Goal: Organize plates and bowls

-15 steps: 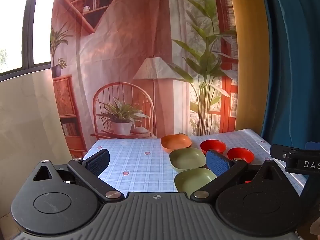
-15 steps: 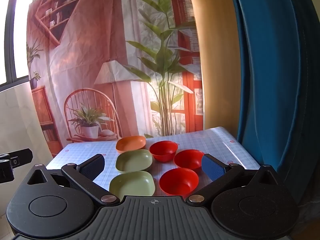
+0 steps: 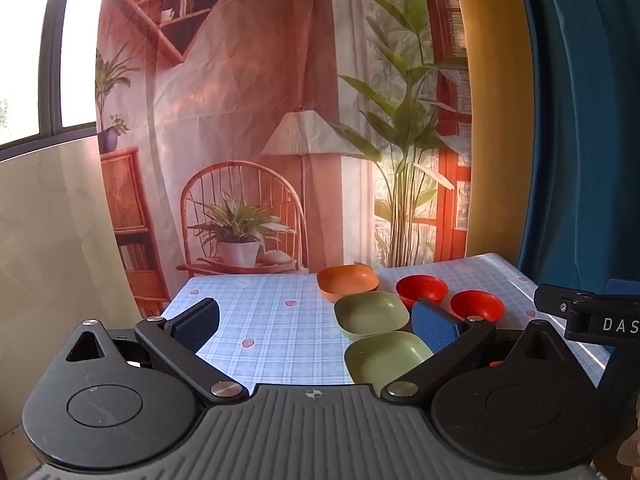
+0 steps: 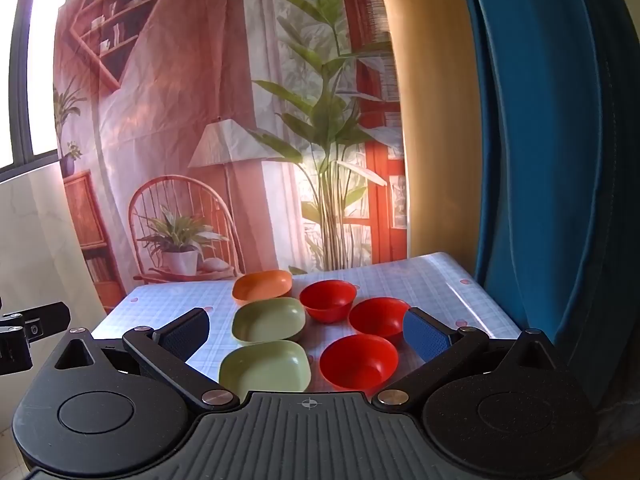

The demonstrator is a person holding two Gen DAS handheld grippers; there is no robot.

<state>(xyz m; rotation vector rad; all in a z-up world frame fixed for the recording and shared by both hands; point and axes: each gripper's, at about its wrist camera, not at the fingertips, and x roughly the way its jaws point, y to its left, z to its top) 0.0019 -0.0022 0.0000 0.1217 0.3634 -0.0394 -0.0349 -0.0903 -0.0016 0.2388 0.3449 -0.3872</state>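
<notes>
Six dishes lie singly on the checked tablecloth (image 4: 432,280), none nested in another. Left column, far to near: orange square plate (image 4: 263,287), far green square plate (image 4: 268,319), near green square plate (image 4: 264,366). Right cluster: far red bowl (image 4: 328,299), middle red bowl (image 4: 379,317), near red bowl (image 4: 359,361). The plates sit just beside one another, and so do the bowls.

Left gripper (image 3: 316,322): jaws spread wide, nothing between the pads; it hangs above the near table edge, left of the plate column. Right gripper (image 4: 306,332): jaws likewise wide apart and empty, framing the near green plate and near red bowl.

Judgement: task at its start. No stacking is done; all plates and all bowls remain to be gathered, presumably like with like.
</notes>
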